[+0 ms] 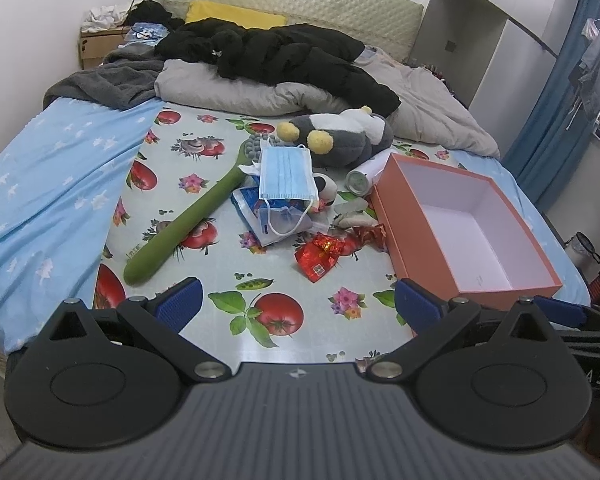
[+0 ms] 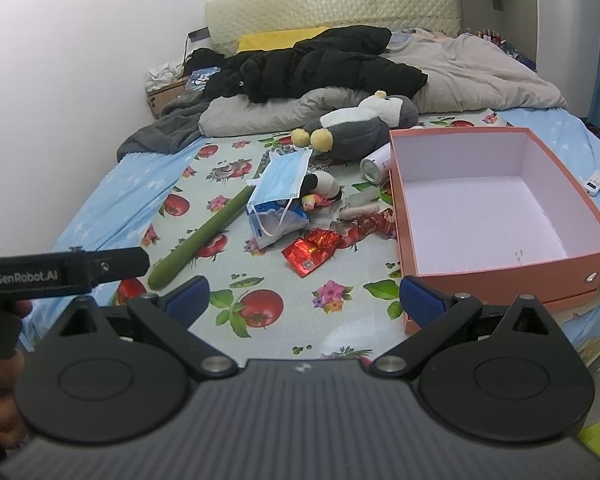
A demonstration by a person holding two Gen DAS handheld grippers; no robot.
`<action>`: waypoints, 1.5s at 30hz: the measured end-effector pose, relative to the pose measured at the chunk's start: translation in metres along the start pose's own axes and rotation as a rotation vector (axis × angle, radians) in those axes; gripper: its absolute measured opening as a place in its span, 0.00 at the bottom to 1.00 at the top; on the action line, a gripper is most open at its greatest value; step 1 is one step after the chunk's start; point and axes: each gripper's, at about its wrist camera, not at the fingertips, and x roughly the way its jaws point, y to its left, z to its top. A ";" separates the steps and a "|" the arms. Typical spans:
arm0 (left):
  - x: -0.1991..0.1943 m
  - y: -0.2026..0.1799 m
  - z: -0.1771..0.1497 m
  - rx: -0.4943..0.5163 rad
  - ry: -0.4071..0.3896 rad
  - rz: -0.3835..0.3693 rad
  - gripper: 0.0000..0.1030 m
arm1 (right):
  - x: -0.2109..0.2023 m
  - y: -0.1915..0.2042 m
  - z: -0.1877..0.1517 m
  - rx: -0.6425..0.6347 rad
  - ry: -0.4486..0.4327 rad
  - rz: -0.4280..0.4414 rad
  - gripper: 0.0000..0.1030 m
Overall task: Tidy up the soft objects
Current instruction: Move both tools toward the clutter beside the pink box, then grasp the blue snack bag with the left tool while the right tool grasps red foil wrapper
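Starting with both the left gripper [image 1: 296, 304] and right gripper [image 2: 302, 300] spread wide and empty, I would pinch the blue mask [image 1: 286, 174] mid-bed by its pleated middle, then carry it to the orange box [image 1: 512, 284] at the bed's right edge.

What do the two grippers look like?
Both match: the left gripper and right gripper have black linkage arms with silver pivot pins, round black discs, ribbed grey bodies and textured blue fingers. The right view shows white "GenRobot.AI" lettering on the left one's side.
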 end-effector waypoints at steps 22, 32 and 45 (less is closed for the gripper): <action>0.026 0.009 -0.008 -0.012 0.053 0.027 1.00 | 0.016 -0.002 -0.002 0.006 0.029 -0.010 1.00; 0.072 0.031 -0.008 -0.068 0.114 0.048 1.00 | 0.054 0.001 0.003 -0.004 0.080 0.006 0.73; 0.171 0.075 0.009 -0.130 0.138 0.037 0.83 | 0.145 0.002 0.018 -0.015 0.148 0.007 0.53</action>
